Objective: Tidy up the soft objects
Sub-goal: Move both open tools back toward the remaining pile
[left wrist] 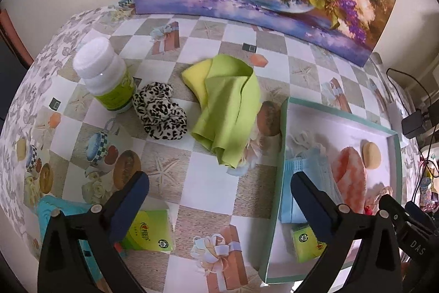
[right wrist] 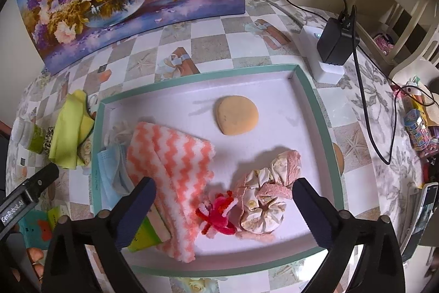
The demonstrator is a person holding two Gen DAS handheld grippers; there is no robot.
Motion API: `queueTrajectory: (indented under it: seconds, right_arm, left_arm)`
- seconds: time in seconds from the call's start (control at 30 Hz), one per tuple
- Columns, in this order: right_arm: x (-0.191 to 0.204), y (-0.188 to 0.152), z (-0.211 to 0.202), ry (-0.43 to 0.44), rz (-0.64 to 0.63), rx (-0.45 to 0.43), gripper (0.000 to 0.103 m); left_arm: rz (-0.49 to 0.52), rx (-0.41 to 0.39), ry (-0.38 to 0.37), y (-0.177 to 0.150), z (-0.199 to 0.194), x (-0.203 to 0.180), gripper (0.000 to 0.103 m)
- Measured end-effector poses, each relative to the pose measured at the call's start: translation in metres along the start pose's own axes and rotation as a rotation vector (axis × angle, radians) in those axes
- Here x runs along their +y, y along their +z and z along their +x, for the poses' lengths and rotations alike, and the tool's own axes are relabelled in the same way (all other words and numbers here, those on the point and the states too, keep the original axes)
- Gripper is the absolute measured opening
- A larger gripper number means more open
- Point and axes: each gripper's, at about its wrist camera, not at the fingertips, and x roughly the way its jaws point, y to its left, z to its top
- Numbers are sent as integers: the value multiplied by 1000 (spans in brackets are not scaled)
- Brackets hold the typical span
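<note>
A: Left wrist view: where is the green cloth (left wrist: pixel 229 103) found?

B: At 12 o'clock, outside the tray (left wrist: pixel 274 221). Limp, light; its raised fold is best pinched. Both grippers (left wrist: pixel 219 194) (right wrist: pixel 223 195) are held agape, empty.

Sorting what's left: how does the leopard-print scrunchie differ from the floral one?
The leopard-print scrunchie is black-spotted white and lies on the tablecloth beside a bottle. The floral scrunchie is cream with pink trim and already lies inside the tray. Both are ruffled fabric loops.
</note>
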Motion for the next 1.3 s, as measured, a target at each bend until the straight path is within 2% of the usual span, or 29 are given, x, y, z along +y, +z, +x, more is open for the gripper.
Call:
queueTrajectory:
  seconds: [0.23, 0.5, 0.67, 0.77, 0.87, 1.2, 1.3]
  right_arm:
    - [4, -5, -14, 8, -1, -25, 102]
    - [17, -18, -38, 68, -12, -71, 102]
    - [30, -33, -42, 88, -35, -65, 102]
    - [37, -41, -47, 120, -50, -67, 102]
    - [39, -48, -53, 105, -45, -80, 102]
    - [58, -56, -60, 131, -79, -85, 102]
    - [69, -59, -61, 152, -106, -82, 102]
  left_arm:
    - [-6, -54, -17, -7, -16, 4, 103]
    - [10, -140, -51, -20, -42, 5, 103]
    - [11, -105, -56, -33, -47, 8, 103]
    - [-6, -66, -86, -43, -47, 12, 103]
    - [-20, -45, -71, -52, -46, 16, 103]
    - [-65, -11, -76, -77, -53, 39, 101]
    - [-78, -24, -62, -79, -59, 49, 101]
